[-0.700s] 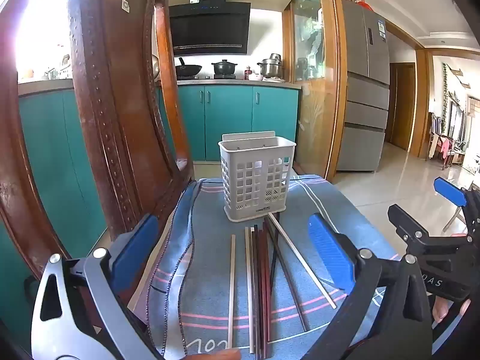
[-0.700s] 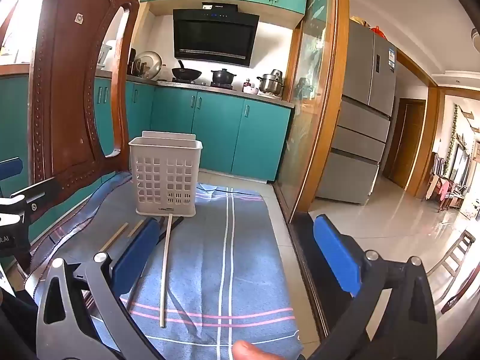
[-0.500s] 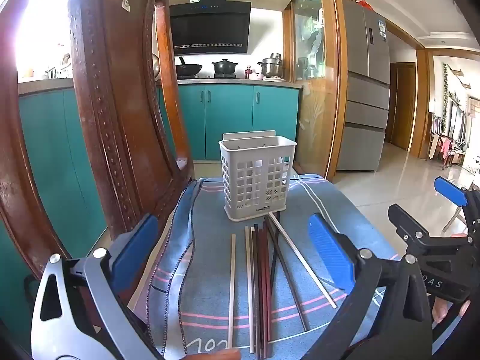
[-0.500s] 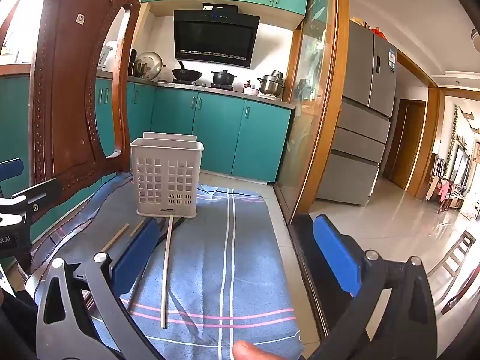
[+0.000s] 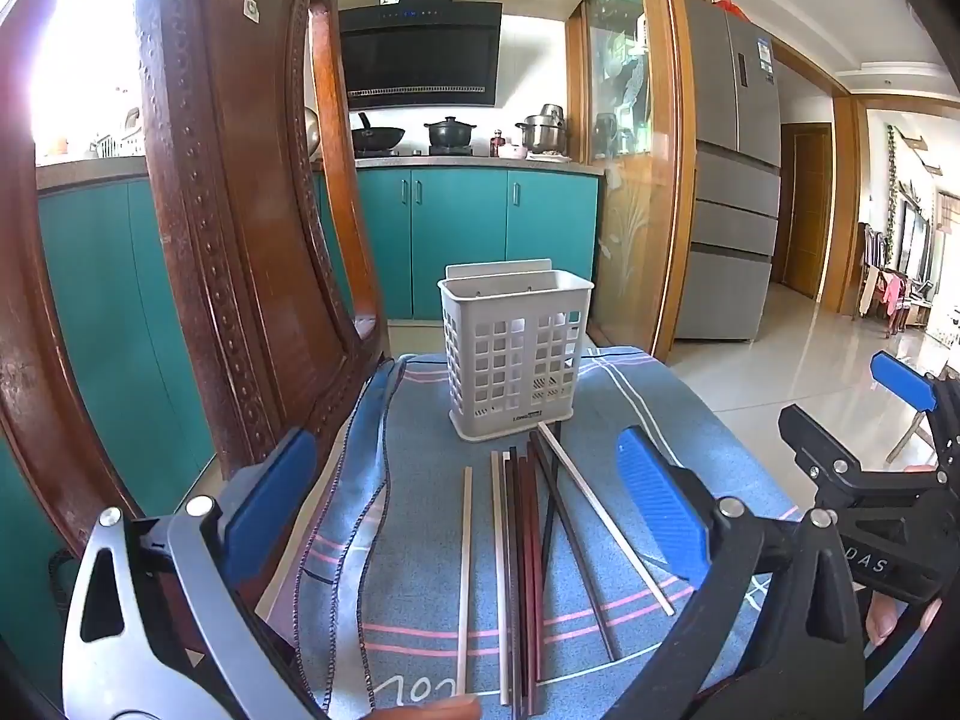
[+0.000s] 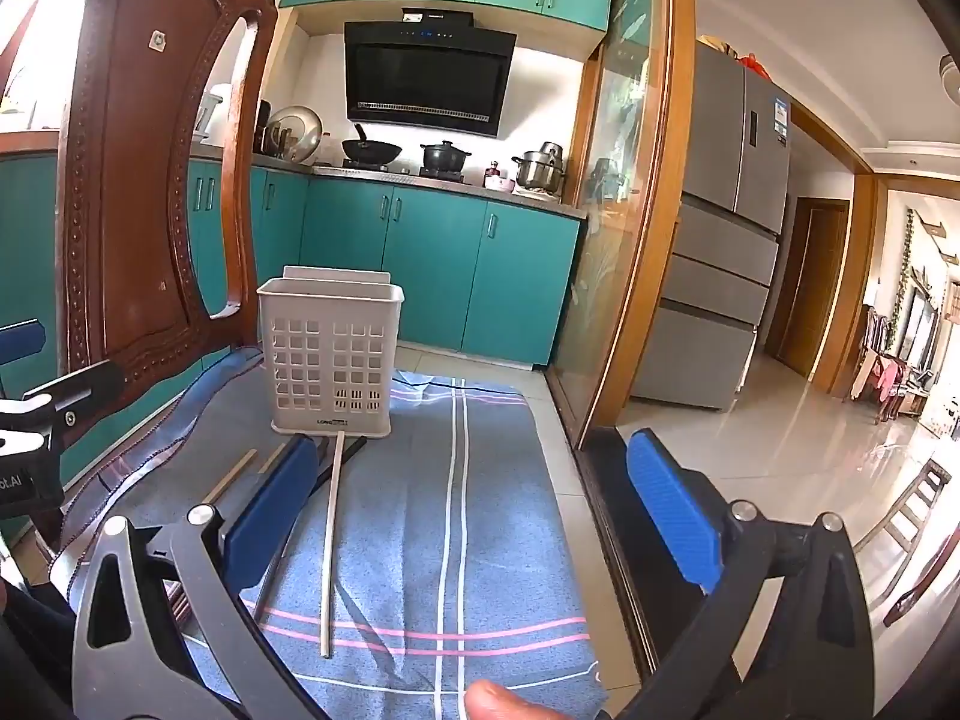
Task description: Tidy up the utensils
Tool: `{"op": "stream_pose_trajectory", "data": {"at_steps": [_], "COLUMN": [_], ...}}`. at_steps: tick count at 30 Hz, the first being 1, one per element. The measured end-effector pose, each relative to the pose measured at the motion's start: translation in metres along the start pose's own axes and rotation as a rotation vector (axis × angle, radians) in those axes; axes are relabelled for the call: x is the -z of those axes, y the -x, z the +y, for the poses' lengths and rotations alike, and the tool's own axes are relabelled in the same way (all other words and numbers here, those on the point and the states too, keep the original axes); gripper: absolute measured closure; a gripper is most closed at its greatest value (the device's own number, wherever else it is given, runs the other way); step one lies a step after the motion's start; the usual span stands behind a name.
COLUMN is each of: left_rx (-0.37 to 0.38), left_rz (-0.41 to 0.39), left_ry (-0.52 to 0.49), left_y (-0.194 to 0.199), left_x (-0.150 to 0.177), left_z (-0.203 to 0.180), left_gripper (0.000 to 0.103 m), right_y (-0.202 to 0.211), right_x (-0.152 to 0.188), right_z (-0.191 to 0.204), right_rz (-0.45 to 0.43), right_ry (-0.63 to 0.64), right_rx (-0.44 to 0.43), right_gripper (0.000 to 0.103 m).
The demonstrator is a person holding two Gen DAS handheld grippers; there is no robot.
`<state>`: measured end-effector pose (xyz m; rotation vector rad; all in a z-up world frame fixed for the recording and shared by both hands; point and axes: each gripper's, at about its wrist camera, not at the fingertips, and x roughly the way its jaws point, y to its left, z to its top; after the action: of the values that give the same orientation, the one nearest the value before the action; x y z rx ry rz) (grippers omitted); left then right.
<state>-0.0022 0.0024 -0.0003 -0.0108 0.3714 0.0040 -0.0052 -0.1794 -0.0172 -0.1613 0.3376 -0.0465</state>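
A white slotted utensil holder stands upright at the far end of a blue striped cloth; it also shows in the right wrist view. Several chopsticks, pale, dark red and black, lie flat on the cloth in front of it. One pale chopstick lies apart to the right. My left gripper is open and empty above the chopsticks. My right gripper is open and empty, to the right of them; it also shows in the left wrist view.
A carved wooden chair back rises close on the left. The cloth's right edge drops to a tiled floor. A glass sliding door, teal cabinets and a fridge stand behind.
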Motion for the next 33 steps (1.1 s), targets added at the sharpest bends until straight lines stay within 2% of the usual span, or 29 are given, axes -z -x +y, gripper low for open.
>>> {"op": "stream_pose_trajectory", "data": {"at_steps": [33], "left_rx": [-0.003], "left_rz": [0.008], "left_ry": [-0.002], "left_y": [-0.0074], "left_x": [0.0007], "left_z": [-0.0006], "left_gripper": [0.003], "right_y": [-0.0025], "right_x": [0.0035], "right_z": [0.0013], "right_rz": [0.002], "right_ry": [0.009], "right_rx": [-0.001], "right_gripper": [0.003]}}
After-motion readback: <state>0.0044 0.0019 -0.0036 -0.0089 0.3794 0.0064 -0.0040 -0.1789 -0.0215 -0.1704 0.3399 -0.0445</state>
